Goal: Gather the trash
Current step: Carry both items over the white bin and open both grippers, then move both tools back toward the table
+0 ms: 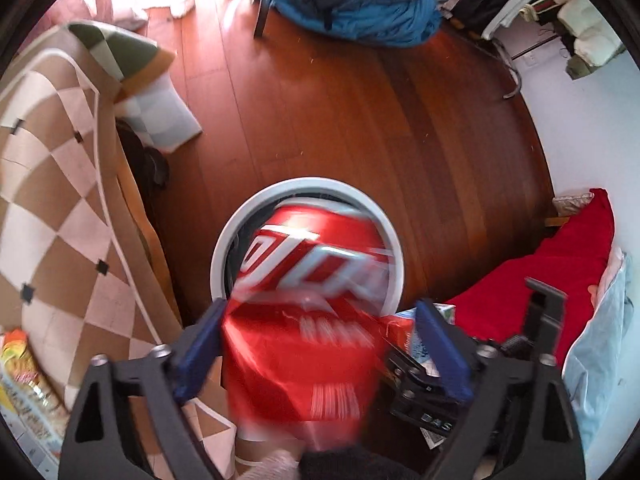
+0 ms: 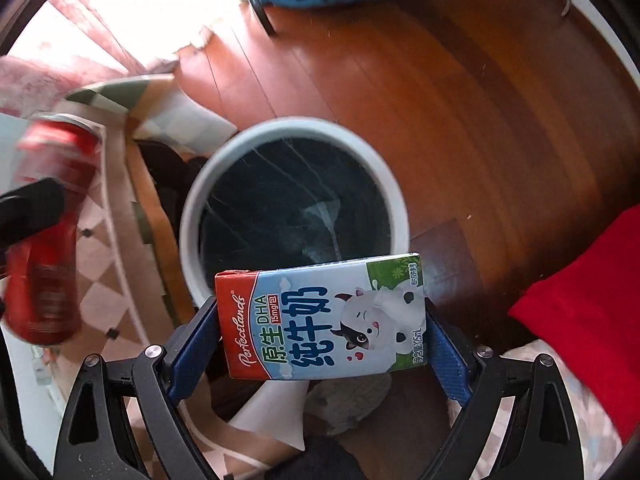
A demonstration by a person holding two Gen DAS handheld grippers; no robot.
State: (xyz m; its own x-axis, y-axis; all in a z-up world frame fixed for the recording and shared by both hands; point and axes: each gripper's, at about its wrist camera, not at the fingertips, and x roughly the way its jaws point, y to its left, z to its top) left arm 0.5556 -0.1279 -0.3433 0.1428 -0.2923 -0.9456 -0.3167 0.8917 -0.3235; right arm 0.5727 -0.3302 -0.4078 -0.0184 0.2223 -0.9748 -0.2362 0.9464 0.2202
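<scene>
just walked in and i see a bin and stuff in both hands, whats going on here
A person is collecting trash with a handheld gripper in each hand. The left gripper has a red soda can between its fingers, though they look spread wider than the blurred can. The right gripper is shut on a small milk carton, held sideways. Both hang above the white-rimmed bin on the wooden floor; neither item is in it yet.
</scene>
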